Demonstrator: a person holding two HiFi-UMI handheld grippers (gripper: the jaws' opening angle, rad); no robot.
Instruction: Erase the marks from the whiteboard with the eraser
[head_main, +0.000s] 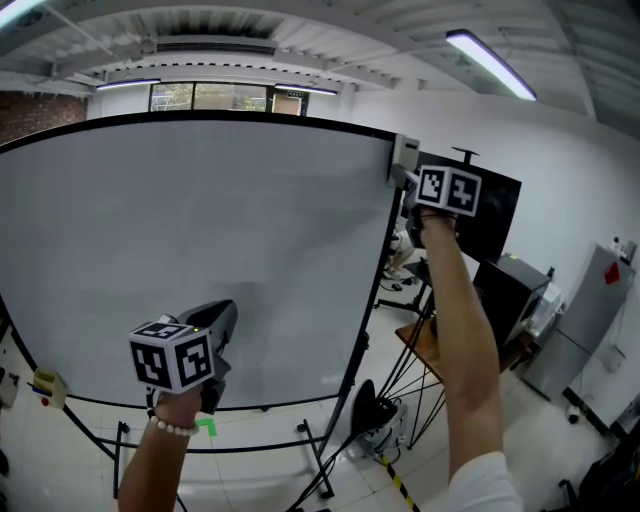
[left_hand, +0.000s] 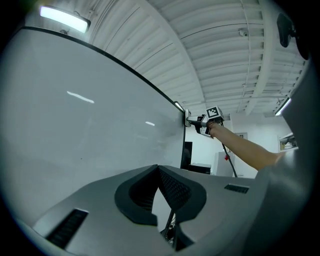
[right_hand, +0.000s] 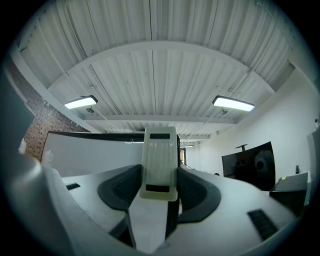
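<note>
A large whiteboard (head_main: 190, 260) on a black stand fills the head view, and I see no marks on it. My right gripper (head_main: 408, 178) is raised to the board's top right corner, shut on a pale rectangular eraser (right_hand: 160, 162) that shows at the board's edge as the eraser (head_main: 403, 157). My left gripper (head_main: 222, 325) is held low in front of the board's lower part, shut with nothing between its jaws. The left gripper view shows the board (left_hand: 75, 125), with the right gripper (left_hand: 192, 121) at its far corner.
To the right of the board stand a black screen (head_main: 490, 215) on a tripod, a table with boxes (head_main: 515, 285) and a grey cabinet (head_main: 590, 320). Cables and the stand's legs (head_main: 330, 455) cross the tiled floor. A small tray (head_main: 48, 385) hangs at the lower left.
</note>
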